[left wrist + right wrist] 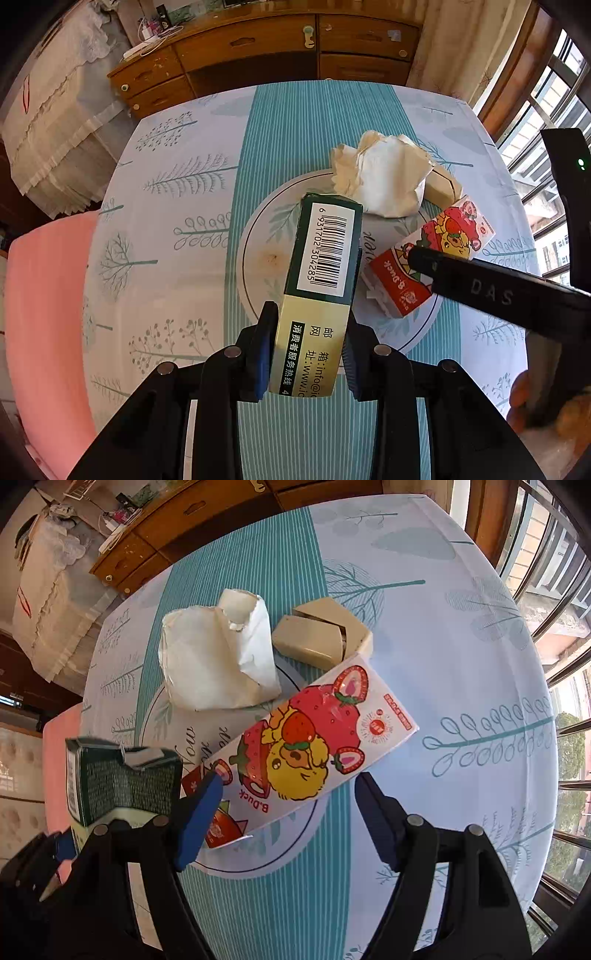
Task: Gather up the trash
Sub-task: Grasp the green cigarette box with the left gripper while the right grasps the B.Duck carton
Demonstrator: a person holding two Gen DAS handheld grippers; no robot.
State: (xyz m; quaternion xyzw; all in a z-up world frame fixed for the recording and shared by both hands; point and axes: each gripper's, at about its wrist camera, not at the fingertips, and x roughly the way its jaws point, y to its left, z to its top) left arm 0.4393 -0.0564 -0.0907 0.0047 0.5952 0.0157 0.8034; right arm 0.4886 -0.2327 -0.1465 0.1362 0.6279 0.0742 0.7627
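A green and cream carton (317, 291) with a barcode on its upper face is being held clamped between the blue-padded fingers of the left gripper (308, 350), raised above the bench (166, 229), which is being covered by a white and teal cloth printed with trees. In the right wrist view the same carton (122, 779) is being seen at the left edge, beside the left finger of the right gripper (284, 812). The fingers of the right gripper are being kept wide apart, and a red and white carton (306, 749) printed with a strawberry and a yellow cartoon duck is lying between them on the bench, its near end just beside the left pad (195, 819); whether pad and carton are touching cannot be told. A crumpled white paper bag (218, 653) is lying beyond it on the circular print of the cloth, and a beige folded box (321, 635) is resting just beside the bag, touching the far end of the duck carton. A wooden cabinet (258, 48) with drawers is standing beyond the bench.
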